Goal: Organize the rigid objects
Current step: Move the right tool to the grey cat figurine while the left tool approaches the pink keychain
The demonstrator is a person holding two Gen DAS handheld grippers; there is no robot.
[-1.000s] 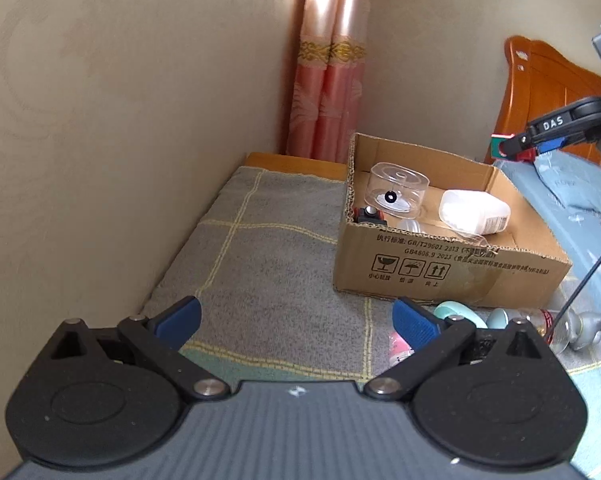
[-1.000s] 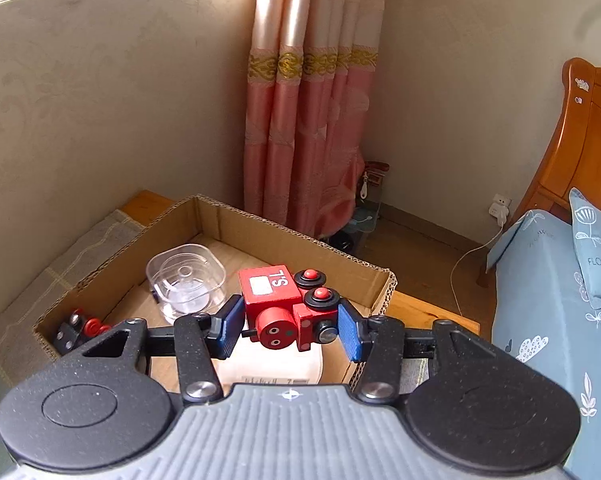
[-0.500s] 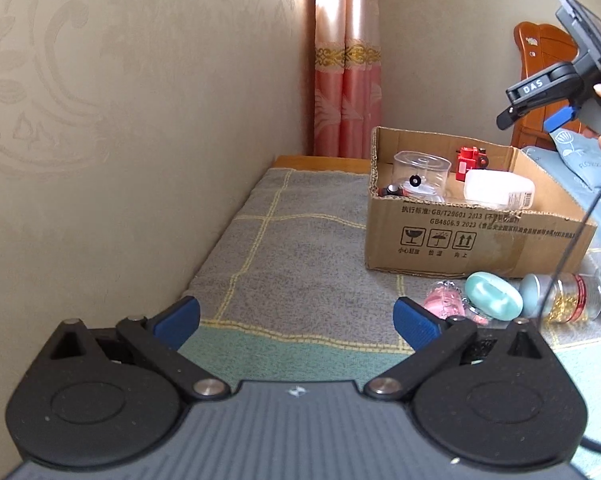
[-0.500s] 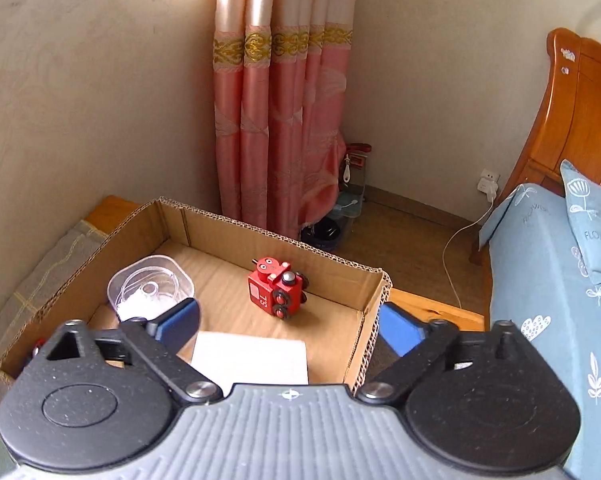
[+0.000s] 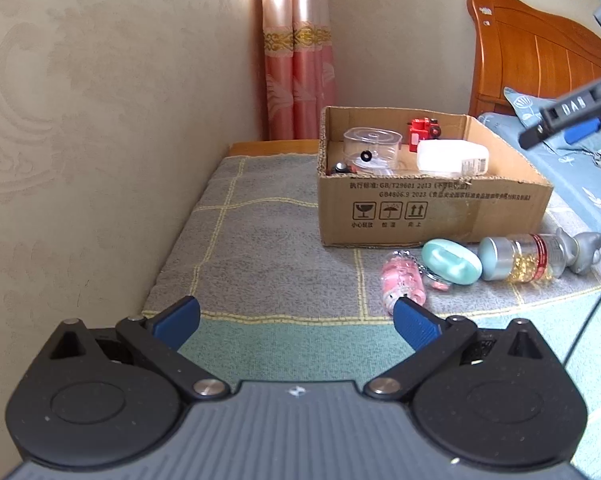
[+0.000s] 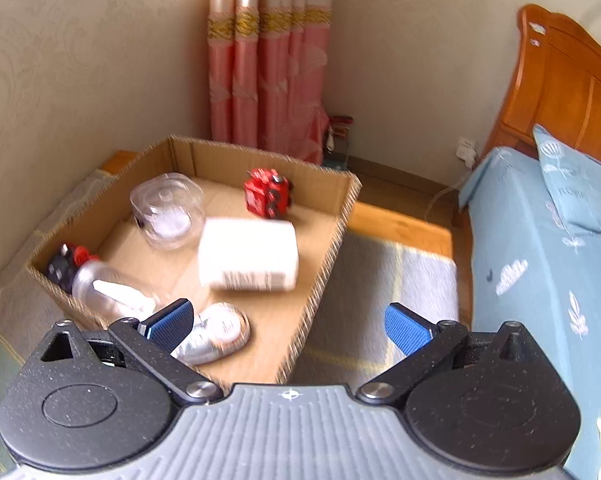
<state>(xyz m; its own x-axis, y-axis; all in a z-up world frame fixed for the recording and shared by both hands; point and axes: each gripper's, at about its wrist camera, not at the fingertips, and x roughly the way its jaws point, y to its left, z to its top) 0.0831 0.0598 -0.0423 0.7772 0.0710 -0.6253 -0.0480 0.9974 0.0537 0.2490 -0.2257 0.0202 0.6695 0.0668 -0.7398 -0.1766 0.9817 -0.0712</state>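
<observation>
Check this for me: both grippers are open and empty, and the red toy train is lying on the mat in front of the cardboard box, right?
Not quite. The red toy train is inside the cardboard box, near its far wall, not on the mat; the right wrist view shows it plainly. The rest stands: the left gripper and the right gripper are both open and empty.

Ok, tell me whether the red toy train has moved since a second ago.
Yes. The red toy train has left the right gripper and now lies in the cardboard box, near its far wall.
</observation>
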